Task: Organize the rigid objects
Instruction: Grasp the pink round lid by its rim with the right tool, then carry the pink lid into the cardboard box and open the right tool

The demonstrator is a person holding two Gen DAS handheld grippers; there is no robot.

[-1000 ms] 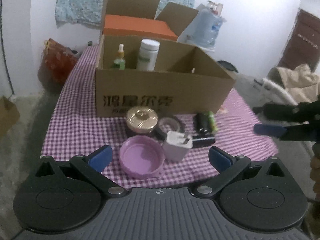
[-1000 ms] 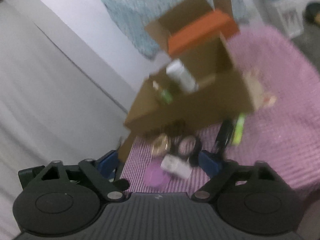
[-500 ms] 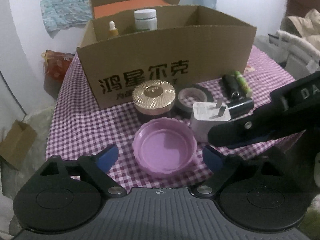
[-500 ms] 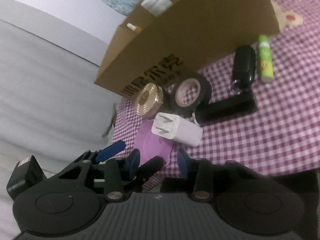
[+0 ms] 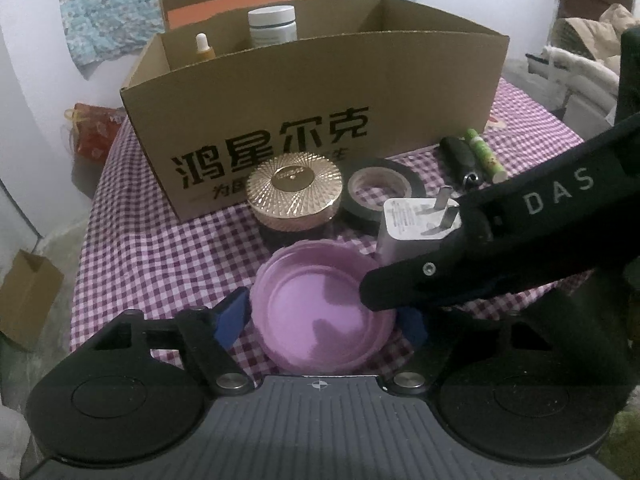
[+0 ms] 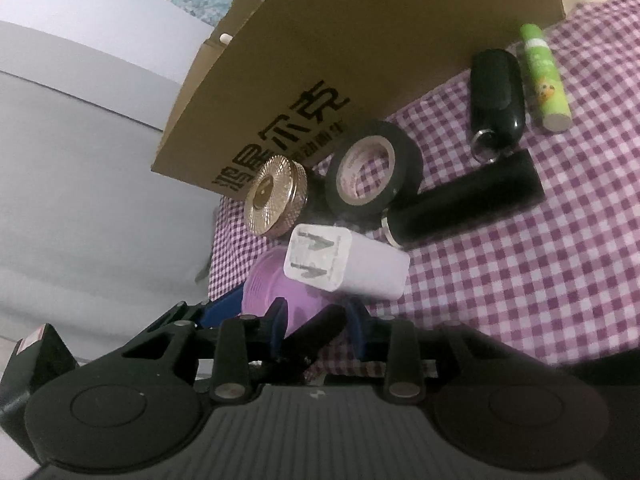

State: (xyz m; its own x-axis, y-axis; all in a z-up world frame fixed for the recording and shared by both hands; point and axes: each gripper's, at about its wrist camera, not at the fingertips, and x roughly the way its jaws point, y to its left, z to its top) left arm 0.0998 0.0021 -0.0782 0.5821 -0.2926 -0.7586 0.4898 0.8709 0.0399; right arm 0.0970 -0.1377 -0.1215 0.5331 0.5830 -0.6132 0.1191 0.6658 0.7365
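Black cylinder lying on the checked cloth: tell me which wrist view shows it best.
Right wrist view: the black cylinder lies in full view, whole length, beside the tape roll. In the left wrist view the right gripper's arm hides it entirely.

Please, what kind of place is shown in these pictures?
Probably a room in a home: a table with a purple checked cloth, a cardboard box holding bottles, and bedding or clothes piled at the right.

Purple lid (image 5: 320,312) lies upturned, touching the white charger (image 5: 412,228).

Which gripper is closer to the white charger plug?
Right. The right gripper sits just before the white charger plug; the left gripper flanks the purple lid beside it.
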